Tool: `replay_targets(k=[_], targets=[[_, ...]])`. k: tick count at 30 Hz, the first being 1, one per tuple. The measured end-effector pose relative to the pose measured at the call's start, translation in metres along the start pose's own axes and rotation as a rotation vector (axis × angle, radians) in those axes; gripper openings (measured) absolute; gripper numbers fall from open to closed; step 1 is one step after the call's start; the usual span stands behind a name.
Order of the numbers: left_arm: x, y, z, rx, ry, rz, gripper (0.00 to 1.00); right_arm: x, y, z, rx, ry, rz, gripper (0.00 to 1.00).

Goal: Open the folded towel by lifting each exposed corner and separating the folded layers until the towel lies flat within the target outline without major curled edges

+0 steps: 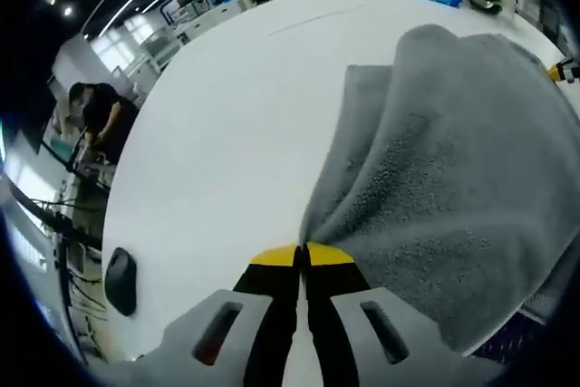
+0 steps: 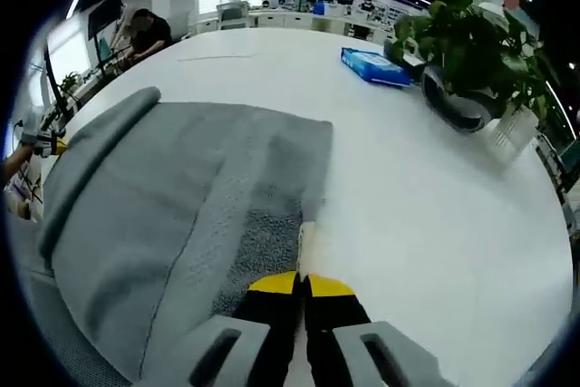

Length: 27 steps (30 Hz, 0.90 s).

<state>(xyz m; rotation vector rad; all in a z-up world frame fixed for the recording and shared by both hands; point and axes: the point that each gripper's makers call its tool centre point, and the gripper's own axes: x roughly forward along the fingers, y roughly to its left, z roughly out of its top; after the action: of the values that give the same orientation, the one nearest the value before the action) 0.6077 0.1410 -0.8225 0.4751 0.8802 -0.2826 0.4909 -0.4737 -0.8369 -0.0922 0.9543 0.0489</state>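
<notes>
White table (image 2: 435,215) carries my grey towel (image 2: 181,197), lifted between 2 pinches: left gripper (image 1: 303,254) and right gripper (image 2: 302,284) both clamp its edge. Uneven pulling could slip a corner free.

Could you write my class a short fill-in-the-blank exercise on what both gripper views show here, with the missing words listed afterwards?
1. Both grippers are pinching a corner of a grey ____.
2. The left gripper has its jaws ____ on the cloth's edge.
3. Beyond the right gripper, a ____ packet lies on the white table.
4. Beside that packet stands a potted ____ with green leaves.

Missing words: towel; shut; blue; plant.
</notes>
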Motion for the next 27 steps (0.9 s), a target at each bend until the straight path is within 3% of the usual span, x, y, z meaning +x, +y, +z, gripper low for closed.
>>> replay_targets(k=[27], targets=[[0.000,0.028,-0.017,-0.025,0.030,0.037,0.01,-0.009,-0.053,-0.020,0.047,0.040,-0.073,0.00]])
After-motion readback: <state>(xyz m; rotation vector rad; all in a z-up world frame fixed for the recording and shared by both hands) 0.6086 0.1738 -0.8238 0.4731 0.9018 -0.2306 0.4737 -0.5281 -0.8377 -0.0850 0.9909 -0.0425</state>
